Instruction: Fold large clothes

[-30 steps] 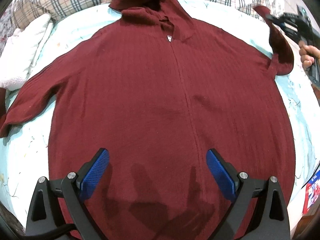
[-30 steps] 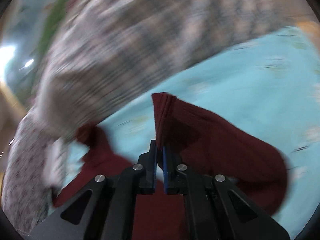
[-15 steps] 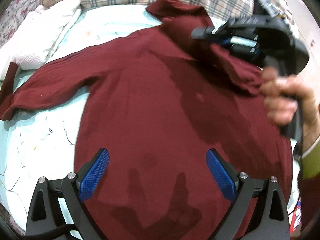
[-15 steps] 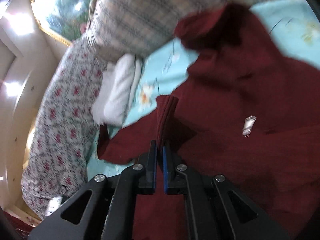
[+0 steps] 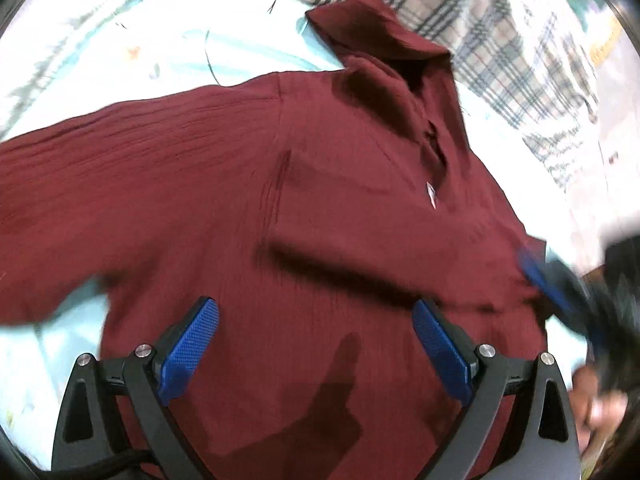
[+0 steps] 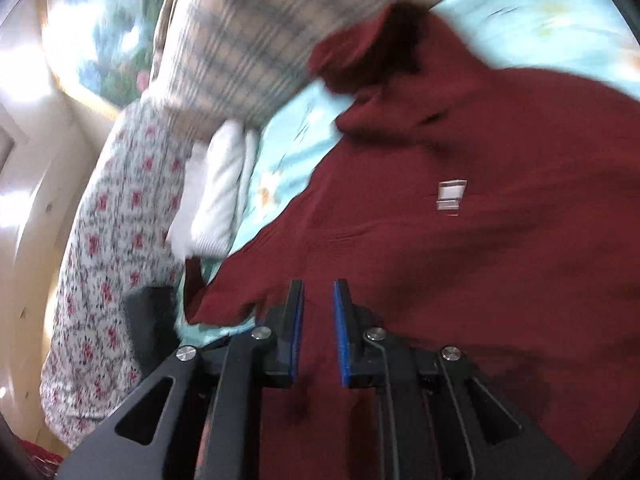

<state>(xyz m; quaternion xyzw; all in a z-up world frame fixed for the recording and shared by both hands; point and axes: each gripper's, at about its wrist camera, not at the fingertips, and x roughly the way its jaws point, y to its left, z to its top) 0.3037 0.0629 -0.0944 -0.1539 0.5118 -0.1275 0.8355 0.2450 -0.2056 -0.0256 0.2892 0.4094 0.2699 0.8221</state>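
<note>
A dark red hooded cardigan (image 5: 224, 200) lies spread on a light blue bedsheet (image 5: 172, 48), hood (image 5: 372, 32) toward the pillows. Its right sleeve (image 5: 380, 236) now lies folded across the chest. My left gripper (image 5: 316, 344) is wide open and empty, hovering above the lower body of the garment. My right gripper (image 6: 318, 320) has its jaws slightly apart with nothing between them, just above the cardigan (image 6: 460, 240). It shows blurred at the right edge of the left wrist view (image 5: 548, 280). The left sleeve (image 5: 48, 216) stretches out to the left.
A plaid pillow (image 5: 500, 40) lies behind the hood. A white folded towel (image 6: 216, 192) and a floral quilt (image 6: 108, 240) sit at the bed's left side. The person's hand (image 5: 596, 396) is at the lower right.
My right gripper carried the right sleeve across the chest, let it go and opened slightly. My left gripper moved nearer over the garment and stayed open.
</note>
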